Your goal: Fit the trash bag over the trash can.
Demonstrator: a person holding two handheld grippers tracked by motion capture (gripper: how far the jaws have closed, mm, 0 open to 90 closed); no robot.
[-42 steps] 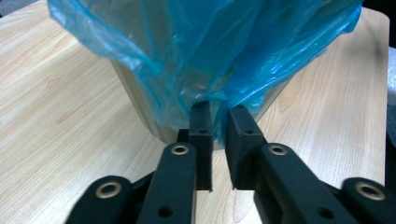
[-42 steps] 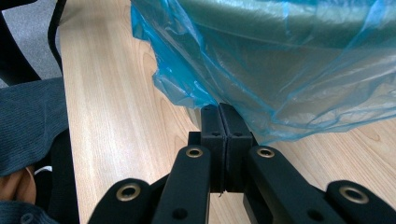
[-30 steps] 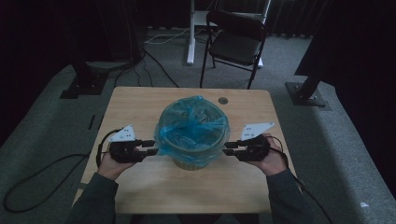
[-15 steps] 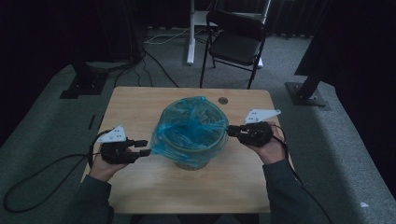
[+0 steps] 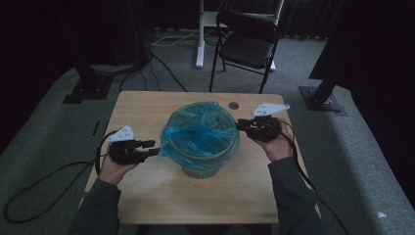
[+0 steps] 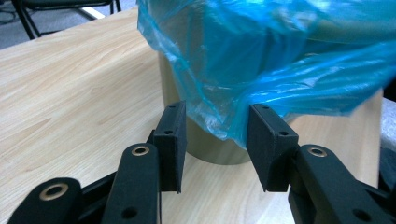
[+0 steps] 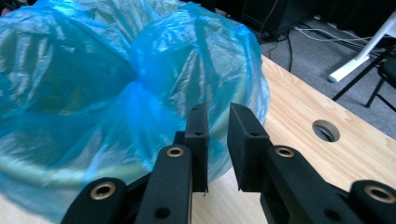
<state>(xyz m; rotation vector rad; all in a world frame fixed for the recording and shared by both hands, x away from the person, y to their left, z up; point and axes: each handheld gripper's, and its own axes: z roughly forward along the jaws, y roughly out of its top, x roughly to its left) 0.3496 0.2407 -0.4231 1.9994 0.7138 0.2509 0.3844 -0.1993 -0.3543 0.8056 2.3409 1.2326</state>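
Left gripper (image 6: 215,135) agape, bag (image 6: 280,60) hem between its jaws at frame centre, ungrasped. Right gripper (image 7: 217,140) nearly closed, empty. Risk: one-sided pull tears film or tips bin (image 5: 200,169).

The high view is looking forward and down from above the person's side, taking in the whole surface (image 5: 147,196) and the chair (image 5: 247,41) beyond. The left tool's camera is sitting low and close, facing the blue bag (image 6: 280,60) over the bin. The right tool's camera is facing that same bag (image 7: 116,84) from the opposite side, equally close.
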